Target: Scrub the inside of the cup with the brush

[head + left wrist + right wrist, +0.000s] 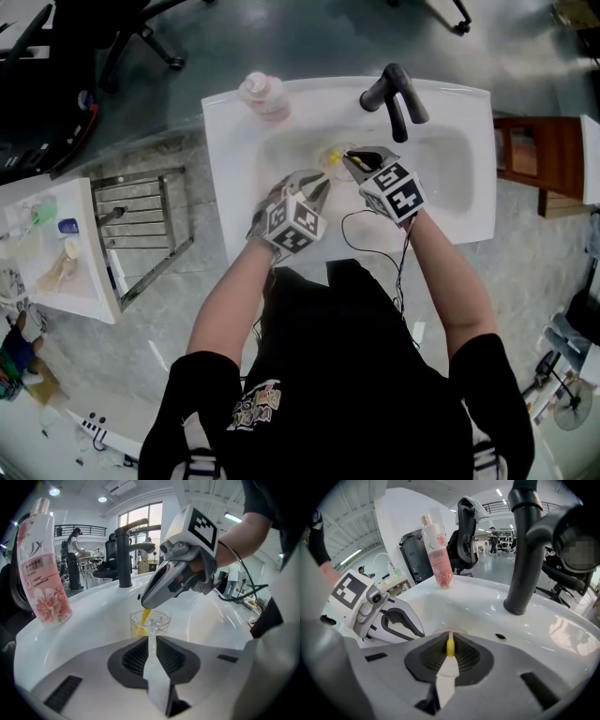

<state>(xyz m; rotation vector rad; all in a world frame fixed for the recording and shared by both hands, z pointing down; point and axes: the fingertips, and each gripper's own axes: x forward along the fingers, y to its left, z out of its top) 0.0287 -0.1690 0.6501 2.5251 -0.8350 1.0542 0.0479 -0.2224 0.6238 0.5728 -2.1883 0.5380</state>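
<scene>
- Head view: the cup [334, 159] is a small clear tumbler standing in the bowl of the sink [225, 150], at 8 o'clock from the tap [394, 94].
- The left gripper [324, 184] reaches the cup from 7 o'clock and the right gripper [349, 159] from 4 o'clock. The yellow brush [335, 156] shows at the cup's mouth.
- The sink is glossy white, a rectangle with a rounded bowl. The tap is matte black and bent over. A pink bottle [264, 94] stands on the rim's 11 o'clock corner.
- Left gripper view: the cup [157, 620] is round, thin-walled and see-through. The left gripper [151, 639] is clamped on its near wall, which sits pinched between the dark ribbed pads.
- The brush [146, 617] runs down into the cup from the tips of the right gripper [146, 605] at 12 o'clock. More yellow shows low inside, against the cup's 9 o'clock side.
- The bottle [44, 573] stands upright at 9 o'clock on the sink [93, 616], with a pale pink body and a flower print. The tap [124, 555] rises behind.
- Right gripper view: the right gripper [450, 641] is clenched on the brush [450, 647], a smooth yellow stub of handle between ribbed pads.
- The cup's clear rim [457, 631] curves just past the jaw tips.
- The left gripper [418, 631] lies at 9 o'clock, the bottle [440, 555] at 12 and the tap [525, 550] at 1. All stand over the shiny sink [487, 606].
</scene>
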